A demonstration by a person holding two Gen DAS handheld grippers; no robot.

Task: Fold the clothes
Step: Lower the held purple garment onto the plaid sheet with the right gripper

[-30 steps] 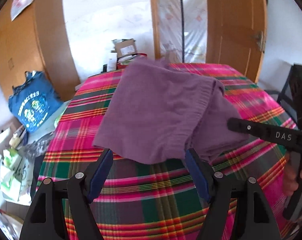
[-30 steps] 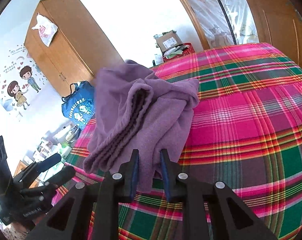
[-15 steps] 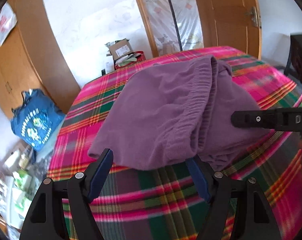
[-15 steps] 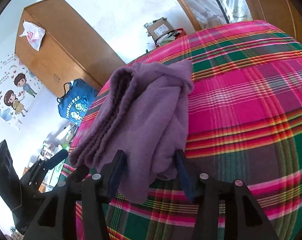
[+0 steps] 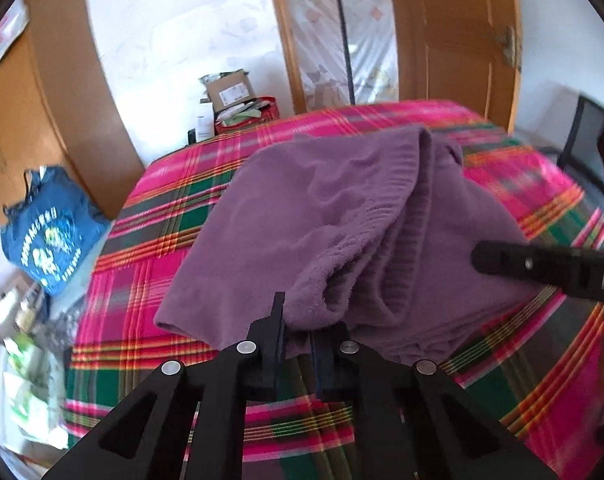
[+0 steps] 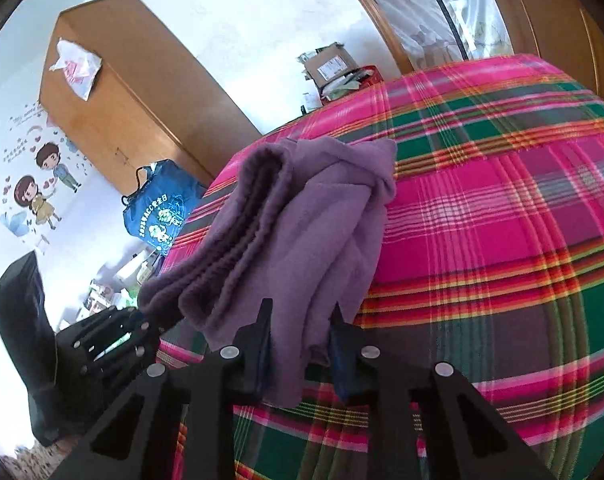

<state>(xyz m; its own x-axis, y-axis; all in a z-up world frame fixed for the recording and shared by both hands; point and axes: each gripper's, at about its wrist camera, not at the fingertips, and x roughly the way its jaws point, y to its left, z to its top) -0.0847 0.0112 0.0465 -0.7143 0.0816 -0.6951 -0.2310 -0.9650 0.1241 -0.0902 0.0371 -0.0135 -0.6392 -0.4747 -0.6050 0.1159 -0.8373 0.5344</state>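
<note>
On the plaid bedspread, near its front edge, we find the purple garment lying in a bunched, partly folded heap, ribbed hem layers stacked along one side. We take the bedspread as our landmark.

Left gripper: we see its jaws have just been closing, and now they stand narrow, pinching the near edge of the garment where a fleecy fold droops toward the bedspread's front. Cloth sits between the pads.

Right gripper: its jaws have also just been closing from a wider spread. A hanging flap of the garment passes between its fingers, and the pads appear to press the cloth from both sides, so we read it as gripping the garment at a middling width. In the left wrist view, one black finger of this gripper reaches in from the right over the garment.

In the right wrist view, the left gripper shows at the garment's left corner, off the bedspread's left side.

Beyond the bedspread's far edge: a cardboard box and a red container with clutter. Off its left side, on the floor: a blue bag against a wooden wardrobe. Behind the far edge, a wooden door. Wall stickers of two cartoon figures show left of the wardrobe.
</note>
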